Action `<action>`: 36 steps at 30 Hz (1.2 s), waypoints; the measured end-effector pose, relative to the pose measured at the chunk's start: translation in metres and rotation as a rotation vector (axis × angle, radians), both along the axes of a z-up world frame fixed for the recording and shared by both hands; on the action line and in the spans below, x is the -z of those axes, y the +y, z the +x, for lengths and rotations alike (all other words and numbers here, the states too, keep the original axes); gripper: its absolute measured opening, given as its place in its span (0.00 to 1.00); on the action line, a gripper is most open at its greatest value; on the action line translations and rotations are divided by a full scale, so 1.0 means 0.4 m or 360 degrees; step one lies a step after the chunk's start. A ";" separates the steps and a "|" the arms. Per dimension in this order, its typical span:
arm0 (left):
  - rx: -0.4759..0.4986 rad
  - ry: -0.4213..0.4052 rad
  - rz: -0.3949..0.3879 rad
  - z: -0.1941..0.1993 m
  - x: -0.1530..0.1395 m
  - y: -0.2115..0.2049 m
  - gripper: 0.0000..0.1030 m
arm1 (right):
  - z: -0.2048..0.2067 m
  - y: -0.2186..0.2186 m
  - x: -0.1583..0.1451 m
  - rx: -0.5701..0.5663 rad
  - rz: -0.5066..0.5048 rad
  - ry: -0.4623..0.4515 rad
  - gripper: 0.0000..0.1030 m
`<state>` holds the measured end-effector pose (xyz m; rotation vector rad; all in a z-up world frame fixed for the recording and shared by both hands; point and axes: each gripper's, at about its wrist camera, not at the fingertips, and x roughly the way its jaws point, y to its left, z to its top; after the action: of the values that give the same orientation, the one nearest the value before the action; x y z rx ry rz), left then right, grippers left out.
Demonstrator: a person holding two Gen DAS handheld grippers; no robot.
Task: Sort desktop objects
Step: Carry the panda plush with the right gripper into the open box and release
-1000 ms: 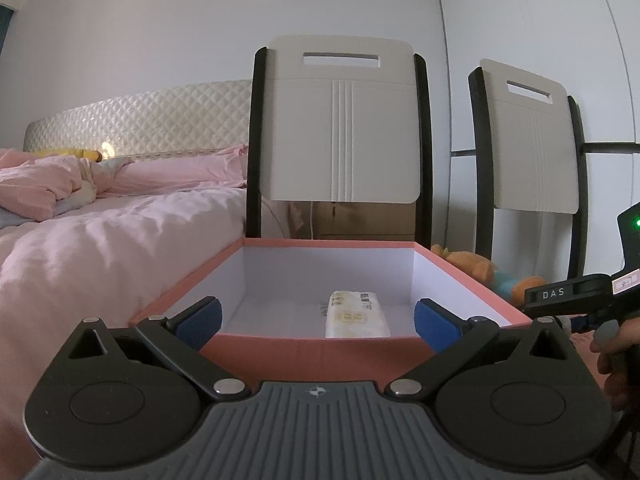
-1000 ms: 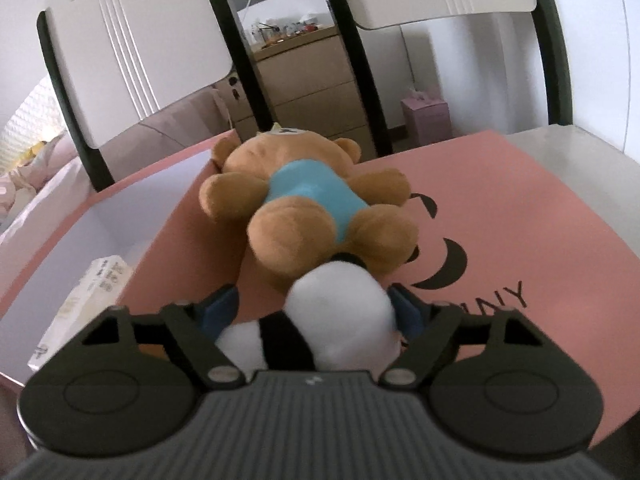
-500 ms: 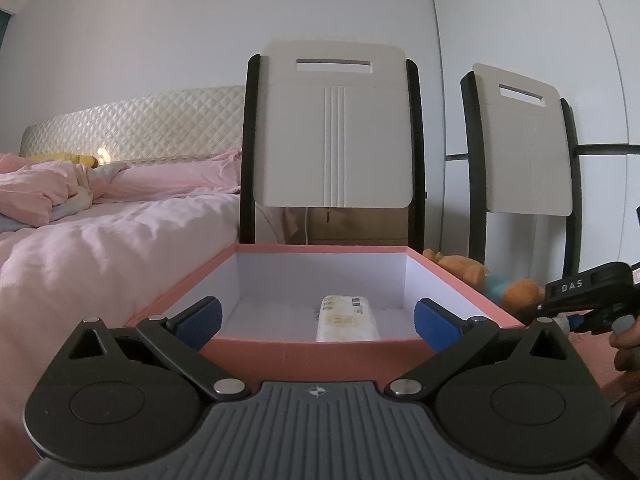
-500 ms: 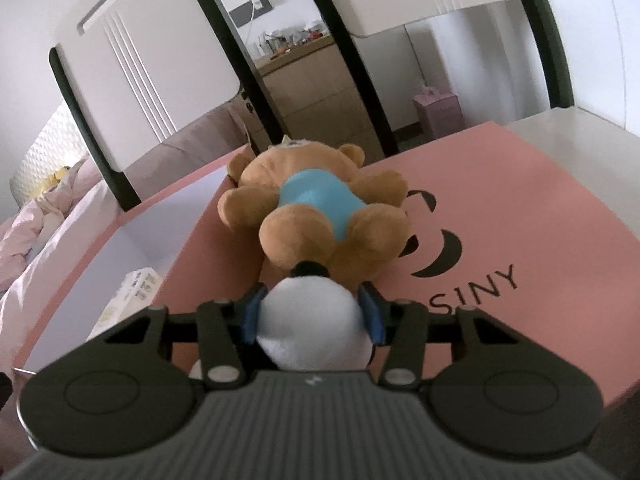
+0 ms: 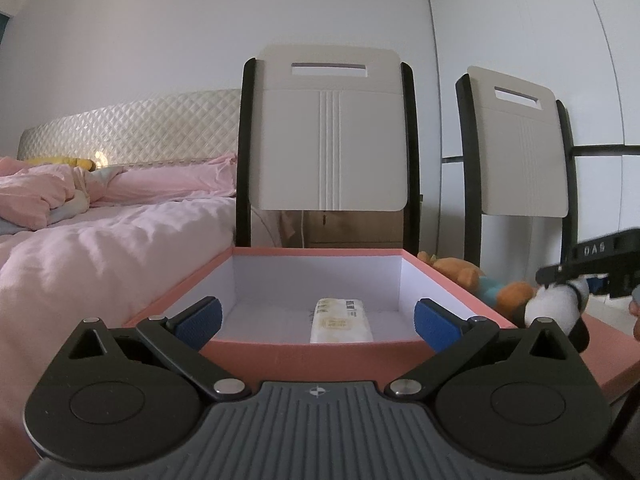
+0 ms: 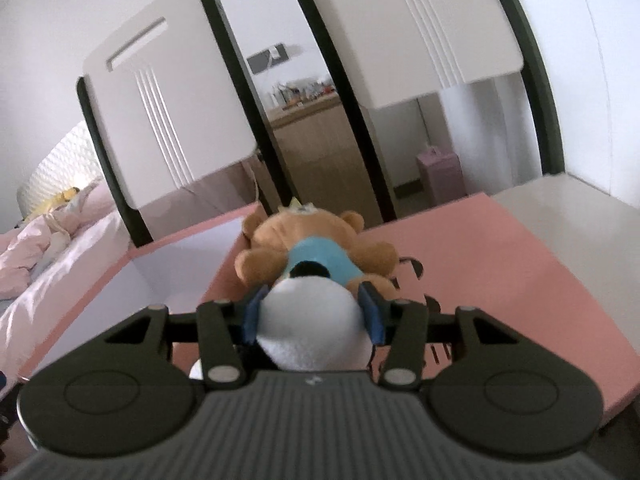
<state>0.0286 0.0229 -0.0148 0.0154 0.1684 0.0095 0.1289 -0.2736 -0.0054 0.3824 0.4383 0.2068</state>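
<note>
My right gripper (image 6: 311,312) is shut on a white and black panda plush (image 6: 312,328), raised off the pink box lid (image 6: 500,264). In the left wrist view the same panda plush (image 5: 554,306) hangs from the right gripper (image 5: 576,280) at the far right. A brown teddy bear in a blue shirt (image 6: 316,244) lies on the lid just beyond it. The open pink box (image 5: 320,354) with a white inside holds a tissue pack (image 5: 341,320). My left gripper (image 5: 316,326) stands open at the box's near wall, with nothing between its fingers.
Two white folding chairs (image 5: 328,136) (image 5: 520,152) stand behind the box. A bed with pink bedding (image 5: 100,232) fills the left. A wooden dresser (image 6: 312,132) and a small pink box (image 6: 440,172) sit further back. A person's hand (image 5: 636,312) shows at the right edge.
The right gripper closed on the panda plush and lifted it off the lid. The left gripper stayed open at the box.
</note>
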 end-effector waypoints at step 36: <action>-0.0126 -0.0008 -0.0072 0.012 -0.010 0.051 1.00 | 0.085 0.365 -0.067 -0.0658 -0.0255 -0.0295 0.50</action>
<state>0.0333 0.0434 -0.0109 -0.0366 0.1643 0.0849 0.1628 -0.1274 0.0212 0.1098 0.3441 0.6004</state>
